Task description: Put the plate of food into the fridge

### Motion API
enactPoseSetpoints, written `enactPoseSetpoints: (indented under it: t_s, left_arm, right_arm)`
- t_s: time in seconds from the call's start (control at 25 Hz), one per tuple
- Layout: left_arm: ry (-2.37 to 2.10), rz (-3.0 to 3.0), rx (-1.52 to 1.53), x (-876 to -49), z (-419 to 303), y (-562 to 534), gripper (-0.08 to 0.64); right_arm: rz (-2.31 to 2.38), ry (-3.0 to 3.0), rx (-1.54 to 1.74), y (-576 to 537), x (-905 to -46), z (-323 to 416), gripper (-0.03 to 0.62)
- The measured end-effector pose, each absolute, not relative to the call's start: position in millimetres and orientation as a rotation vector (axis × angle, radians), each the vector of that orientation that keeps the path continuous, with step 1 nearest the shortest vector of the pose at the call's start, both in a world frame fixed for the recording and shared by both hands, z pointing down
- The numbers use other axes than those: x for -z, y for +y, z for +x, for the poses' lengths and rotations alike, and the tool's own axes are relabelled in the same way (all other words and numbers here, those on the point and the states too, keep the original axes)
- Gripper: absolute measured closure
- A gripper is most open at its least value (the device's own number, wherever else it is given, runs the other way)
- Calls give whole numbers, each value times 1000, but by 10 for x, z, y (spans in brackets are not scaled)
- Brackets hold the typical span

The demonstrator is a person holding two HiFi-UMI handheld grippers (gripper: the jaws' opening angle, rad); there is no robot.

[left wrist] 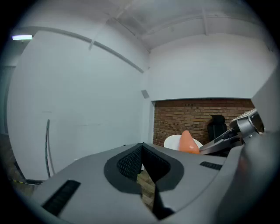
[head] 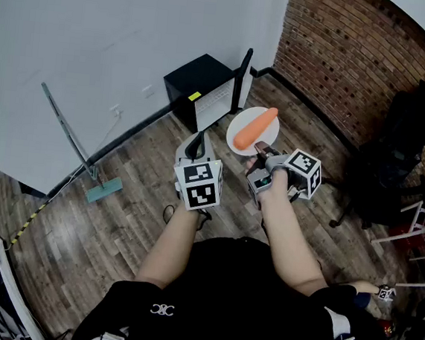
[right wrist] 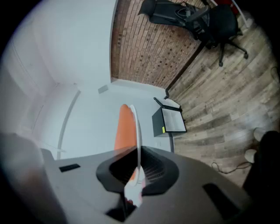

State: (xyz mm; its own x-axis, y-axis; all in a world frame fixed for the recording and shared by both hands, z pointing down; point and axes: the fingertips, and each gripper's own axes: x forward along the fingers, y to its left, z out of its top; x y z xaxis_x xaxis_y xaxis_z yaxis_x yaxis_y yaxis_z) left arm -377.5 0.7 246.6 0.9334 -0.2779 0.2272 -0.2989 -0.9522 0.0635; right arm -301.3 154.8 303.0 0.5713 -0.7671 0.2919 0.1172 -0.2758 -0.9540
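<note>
There are two grippers, one plate, one carrot and one fridge. The left gripper (head: pixel 196 147) has its jaws brought together with nothing between them; only wooden floor (head: pixel 135 195) shows through the gap behind the pads in the left gripper view. The right gripper (head: pixel 260 151) is clamped nearly closed on the near rim of the white plate (head: pixel 241 120), which shows edge-on between its pads in the right gripper view. The plate is held in the air above the floor, at 12 o'clock from that gripper and at about 1 o'clock from the left one. The single orange carrot (head: pixel 255 128) lies on it.

The small black fridge (head: pixel 195 82) stands on the floor against the white wall (head: pixel 98 35), at 11 o'clock from the plate. Its door (head: pixel 213 102) is swung open, pale inner face showing, and stands between the plate and the cabinet, close to the plate's rim in the head view. One long-handled mop (head: pixel 76 145) leans on the white wall at 9 o'clock from the grippers, well apart from them. One black office chair (head: pixel 405 147) stands at 3 o'clock by the brick wall (head: pixel 335 58).

In the head view the carrot's long axis runs from 7 o'clock to 1 o'clock across the plate, and the end at 7 o'clock seems the broader one. Both grippers point toward 12 o'clock, side by side.
</note>
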Motion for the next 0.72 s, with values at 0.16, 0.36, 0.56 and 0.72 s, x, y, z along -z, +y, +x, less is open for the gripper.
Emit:
enactPoseSetpoints:
  t_s: [0.16, 0.36, 0.56, 0.72]
  left_arm:
    - [-438, 2989, -350, -2509, -3734, 3, 563]
    - [-425, 2980, -362, -2571, -3716, -36, 563]
    - [-393, 2973, -370, -2623, -3710, -34, 563]
    - [-376, 2975, -391, -2706, -3640, -53, 563]
  right_arm:
    - [-1641, 543, 946, 1552, -3037, -3005, 565]
    - [-1653, 533, 954, 1527, -3095, -2997, 560]
    - [-1656, 523, 954, 1513, -3140, -3030, 560]
    - [-1654, 504, 960, 1512, -3229, -3003, 560]
